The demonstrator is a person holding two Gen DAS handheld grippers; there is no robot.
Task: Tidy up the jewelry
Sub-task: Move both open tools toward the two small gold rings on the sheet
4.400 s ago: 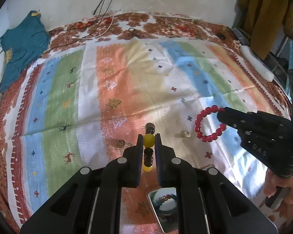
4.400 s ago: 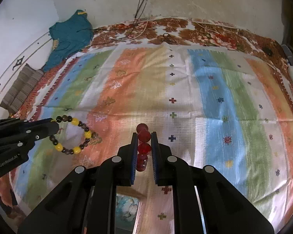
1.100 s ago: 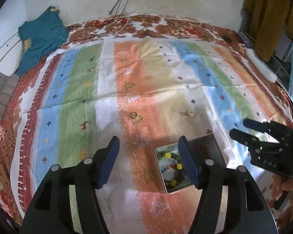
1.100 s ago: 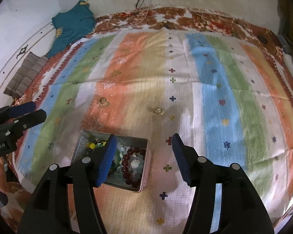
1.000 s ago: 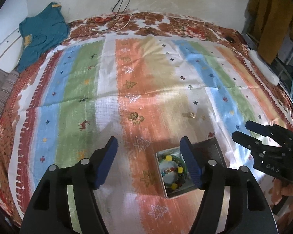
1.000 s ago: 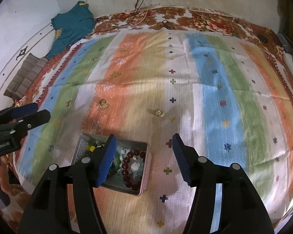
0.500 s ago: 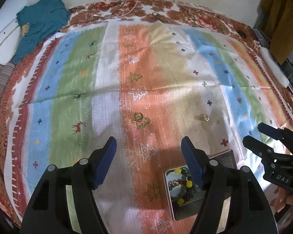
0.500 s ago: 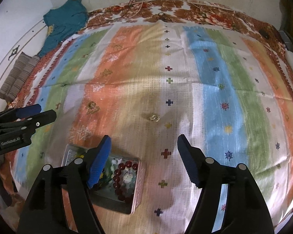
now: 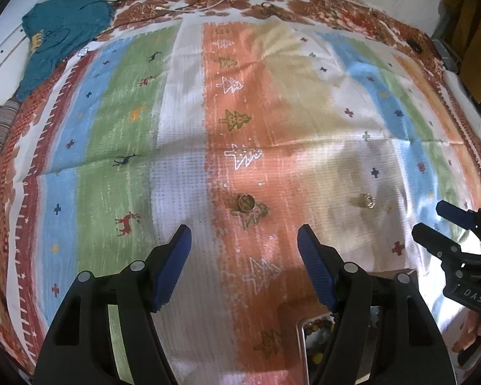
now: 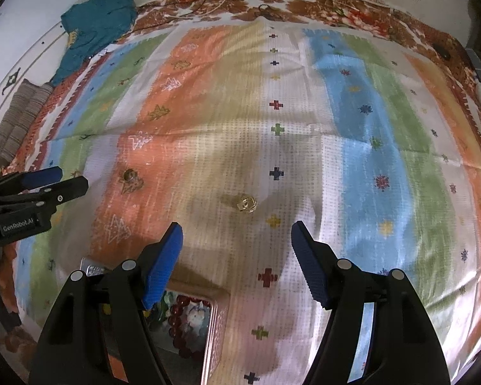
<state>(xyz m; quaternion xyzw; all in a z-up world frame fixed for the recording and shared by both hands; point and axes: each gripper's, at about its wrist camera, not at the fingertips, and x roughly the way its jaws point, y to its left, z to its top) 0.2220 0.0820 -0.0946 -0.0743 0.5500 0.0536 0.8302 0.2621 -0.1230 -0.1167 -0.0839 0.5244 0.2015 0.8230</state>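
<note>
Two small rings lie on the striped cloth. A dark gold ring (image 9: pixel 246 202) sits on the orange stripe, just ahead of my open, empty left gripper (image 9: pixel 244 240); it also shows in the right wrist view (image 10: pixel 130 175). A shiny gold ring (image 10: pixel 247 204) lies on the beige stripe just ahead of my open, empty right gripper (image 10: pixel 236 235), and shows in the left wrist view (image 9: pixel 368 200). The metal tin (image 10: pixel 215 327) holds the red bead bracelet (image 10: pixel 178 316) and other beads; in the left wrist view the tin (image 9: pixel 301 343) is partly hidden behind my right finger.
A teal garment (image 9: pixel 64 29) lies at the far left edge. Cables (image 9: pixel 208 3) run along the far border. A striped folded cloth (image 10: pixel 19 118) lies left. A white object (image 9: pixel 468 112) lies at the right edge.
Both grippers let go of their bracelets, which now lie in the tin, and opened. Both have since moved forward and lower toward the two rings; the tin has slid under the fingers.
</note>
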